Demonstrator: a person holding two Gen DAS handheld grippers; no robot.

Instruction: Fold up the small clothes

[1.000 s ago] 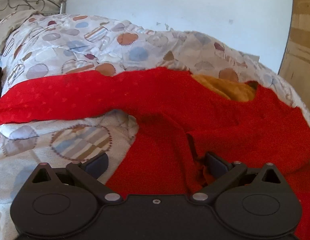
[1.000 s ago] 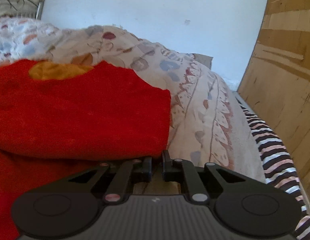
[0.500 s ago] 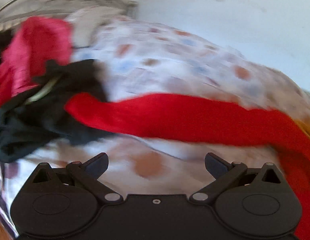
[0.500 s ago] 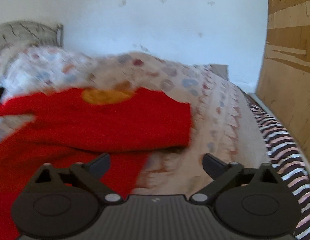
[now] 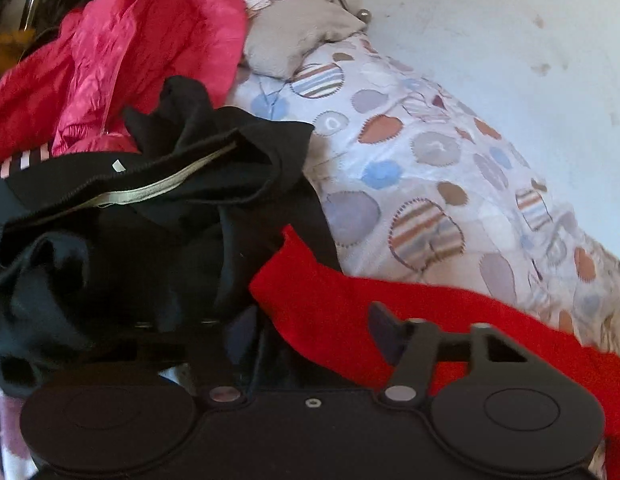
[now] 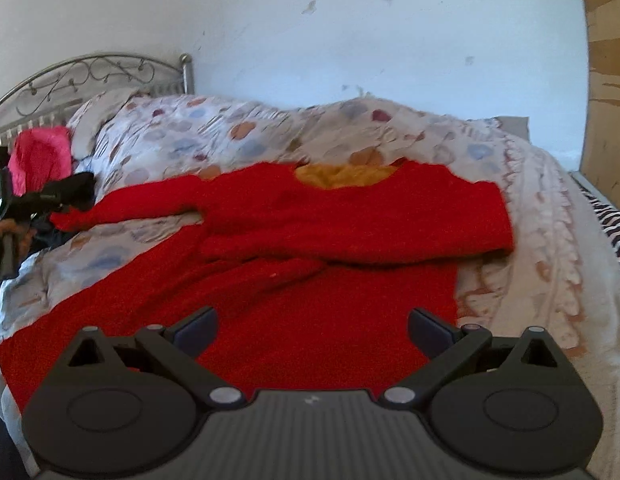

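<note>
A red sweater (image 6: 350,220) lies flat on the bed, with an orange lining (image 6: 342,174) showing at its neck. One sleeve is folded across the chest. The other sleeve (image 6: 141,204) stretches out to the left. My left gripper (image 5: 316,330) is at that sleeve's cuff (image 5: 310,300). Its jaws are closing with the cuff lying between them, and the pads do not press on it. The right wrist view shows this gripper (image 6: 49,200) at the far left, held by a hand. My right gripper (image 6: 312,320) hovers open over the sweater's lower body, holding nothing.
A heap of black clothes (image 5: 149,200) and a pink jacket (image 5: 129,48) lie beside the cuff, near a grey pillow (image 5: 293,36). A patterned duvet (image 5: 410,168) covers the bed. A metal headboard (image 6: 89,72) stands behind, and a wooden panel (image 6: 606,100) and a striped sheet (image 6: 614,224) are at the right.
My left gripper swung left along the sleeve to its cuff and its jaws narrowed. My right gripper opened at the sweater's folded edge and drew back over the body.
</note>
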